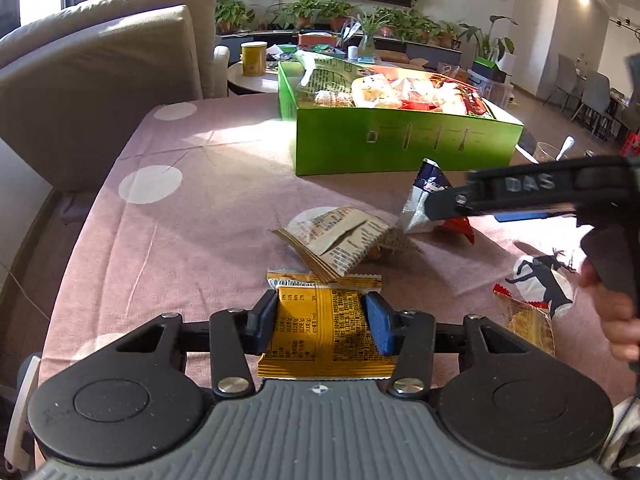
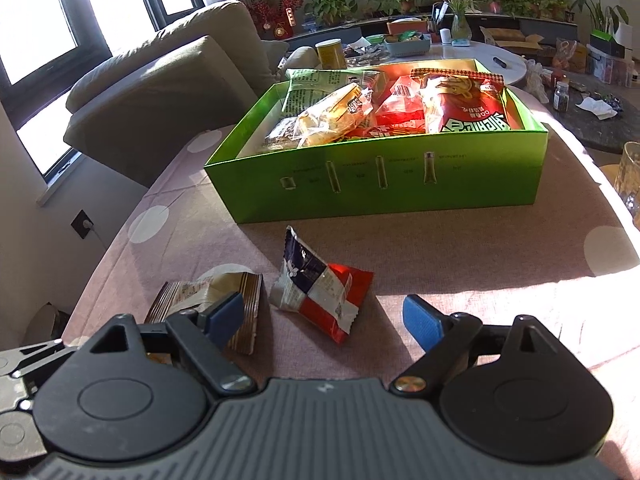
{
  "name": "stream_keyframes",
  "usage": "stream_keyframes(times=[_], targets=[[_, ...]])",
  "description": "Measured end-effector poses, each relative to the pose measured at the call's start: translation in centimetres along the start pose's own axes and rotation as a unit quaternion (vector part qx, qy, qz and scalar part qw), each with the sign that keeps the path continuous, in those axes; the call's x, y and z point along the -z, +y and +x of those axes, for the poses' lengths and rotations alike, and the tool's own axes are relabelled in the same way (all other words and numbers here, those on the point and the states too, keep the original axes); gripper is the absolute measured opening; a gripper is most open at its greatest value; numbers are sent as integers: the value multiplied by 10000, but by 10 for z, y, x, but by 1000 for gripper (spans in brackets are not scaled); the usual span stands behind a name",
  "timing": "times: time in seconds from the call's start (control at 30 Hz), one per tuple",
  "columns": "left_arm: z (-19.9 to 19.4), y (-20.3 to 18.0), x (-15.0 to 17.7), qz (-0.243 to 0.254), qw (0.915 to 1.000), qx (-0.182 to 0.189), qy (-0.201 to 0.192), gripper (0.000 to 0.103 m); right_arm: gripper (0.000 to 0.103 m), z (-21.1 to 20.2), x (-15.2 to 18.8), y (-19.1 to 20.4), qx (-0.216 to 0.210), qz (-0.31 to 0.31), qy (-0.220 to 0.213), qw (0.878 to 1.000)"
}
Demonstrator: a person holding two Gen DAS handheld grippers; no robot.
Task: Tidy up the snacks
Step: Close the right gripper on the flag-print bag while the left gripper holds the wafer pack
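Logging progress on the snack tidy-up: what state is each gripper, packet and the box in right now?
left gripper: shut on orange packet
right gripper: open, empty
green box: open-topped, packed with snacks
tan packet: loose on tablecloth
red, white and blue packet: loose, crumpled

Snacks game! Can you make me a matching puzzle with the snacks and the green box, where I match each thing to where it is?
Things:
1. yellow snack packet
2. red noodle bag
3. blue, white and red packet
4. green box

Places:
A. lying on the pink tablecloth, between the open right gripper fingers' line
B. squeezed in the left gripper
C. standing on the table, full of snacks
D. inside the box

Pairs: 1-B, 2-D, 3-A, 4-C
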State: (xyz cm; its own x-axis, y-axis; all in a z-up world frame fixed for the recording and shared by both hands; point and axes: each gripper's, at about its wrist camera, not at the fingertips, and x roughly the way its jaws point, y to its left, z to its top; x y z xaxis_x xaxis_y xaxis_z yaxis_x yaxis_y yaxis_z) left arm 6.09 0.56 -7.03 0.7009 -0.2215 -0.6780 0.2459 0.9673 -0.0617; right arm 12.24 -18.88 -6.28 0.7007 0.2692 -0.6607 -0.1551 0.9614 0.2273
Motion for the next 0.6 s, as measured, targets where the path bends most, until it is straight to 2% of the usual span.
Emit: stream_keyframes(times=[0.2, 0.3, 0.4, 0.6], targets=[[-6, 0, 4, 98, 9997, 223, 38, 44, 71, 18, -6, 2, 71, 237, 122, 9996], [-7, -1, 4, 137, 9997, 220, 10, 44, 71, 26, -5, 5, 179, 188, 158, 9995], [-8, 0, 5, 105, 9997, 218, -4, 44, 71, 25, -3, 5, 258, 55, 0, 9997], [-15, -3, 5, 149, 9997, 198, -76, 44, 67, 15, -3, -9, 62, 292, -27, 9995]])
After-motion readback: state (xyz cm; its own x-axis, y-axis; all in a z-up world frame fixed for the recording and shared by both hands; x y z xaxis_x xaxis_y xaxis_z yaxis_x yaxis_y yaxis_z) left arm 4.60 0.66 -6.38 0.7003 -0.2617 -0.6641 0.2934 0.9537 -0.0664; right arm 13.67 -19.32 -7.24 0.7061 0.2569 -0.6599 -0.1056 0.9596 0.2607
